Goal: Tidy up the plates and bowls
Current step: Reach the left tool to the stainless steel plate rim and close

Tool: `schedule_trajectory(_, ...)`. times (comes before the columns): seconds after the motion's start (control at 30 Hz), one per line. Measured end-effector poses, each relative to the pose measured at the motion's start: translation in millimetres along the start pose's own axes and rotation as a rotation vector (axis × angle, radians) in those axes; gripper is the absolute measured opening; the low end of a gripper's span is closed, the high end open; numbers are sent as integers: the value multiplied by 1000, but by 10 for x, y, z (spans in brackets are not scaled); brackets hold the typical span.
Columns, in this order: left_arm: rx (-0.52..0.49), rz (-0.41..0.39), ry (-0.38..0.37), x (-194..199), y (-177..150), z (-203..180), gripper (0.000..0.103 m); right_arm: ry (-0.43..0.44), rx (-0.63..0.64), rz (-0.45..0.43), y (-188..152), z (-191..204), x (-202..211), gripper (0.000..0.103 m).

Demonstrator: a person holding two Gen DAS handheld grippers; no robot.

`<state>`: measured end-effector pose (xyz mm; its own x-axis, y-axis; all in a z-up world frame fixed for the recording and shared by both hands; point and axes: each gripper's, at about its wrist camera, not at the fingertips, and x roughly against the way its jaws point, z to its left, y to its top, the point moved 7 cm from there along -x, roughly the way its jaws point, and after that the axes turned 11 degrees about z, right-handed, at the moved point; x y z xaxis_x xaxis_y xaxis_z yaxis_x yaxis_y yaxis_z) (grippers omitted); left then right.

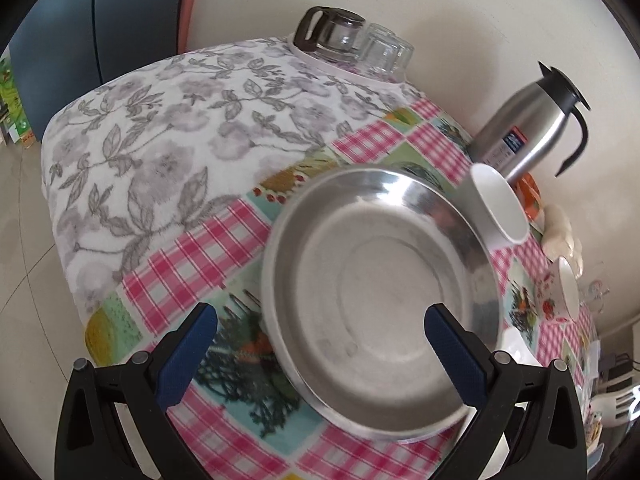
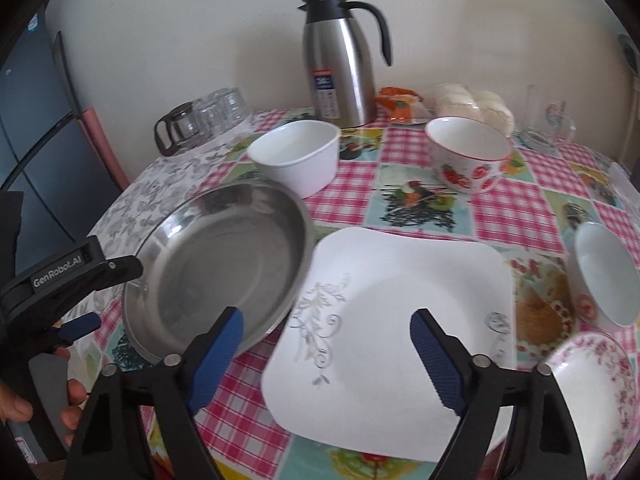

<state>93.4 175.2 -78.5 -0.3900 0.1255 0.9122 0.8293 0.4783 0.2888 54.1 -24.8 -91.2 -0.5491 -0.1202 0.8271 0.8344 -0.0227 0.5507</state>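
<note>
Right claw: your right claw (image 2: 326, 344) hangs spread apart over the near half of the square white plate (image 2: 400, 312); its pads touch nothing.
Left claw: your left claw (image 1: 320, 344) is released too, one finger (image 1: 188, 348) over the cloth, the other over the steel plate (image 1: 380, 288); neither pad presses the rim.
Square white plate: flat on the desk (image 2: 520, 200), just right of the steel plate, their edges close.
Steel plate: on the checked cloth, near the desk's left side.
Floral bowl (image 2: 592, 392): low right, beside the square plate.
Small white bowl (image 2: 608, 272): right edge, tilted.
Round white bowl (image 2: 296, 156): just behind the steel plate.
Strawberry bowl (image 2: 468, 152): upright, behind the square plate.
Steel jug (image 2: 340, 60): at the wall, behind both bowls.
Glass pot (image 2: 176, 128): far left corner, with tumblers beside it.
</note>
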Motion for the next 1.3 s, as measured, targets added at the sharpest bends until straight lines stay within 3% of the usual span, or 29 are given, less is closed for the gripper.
schedule_trajectory(0.17, 16, -15, -9, -83, 104, 134, 103, 31, 26, 27, 67, 124, -169, 62)
schedule_trajectory(0.3, -1, -1, 29, -140, 167, 224, 103, 44, 26, 48, 111, 152, -290, 54)
schedule_trajectory(0.4, 37, 25, 6, -192, 177, 295, 103, 55, 22, 53, 141, 168, -336, 48)
schedule_trajectory(0.7, 32, 84, -17, -311, 115, 295, 101, 53, 8, 29, 368, 127, -406, 47)
schedule_trajectory(0.93, -4, 123, -4, -383, 79, 266, 82, 89, -1, 19, 578, 111, -479, 43)
schedule_trajectory(1.3, -5, 122, 7, -393, 81, 308, 70, 112, 14, 31, 744, 123, -732, 38)
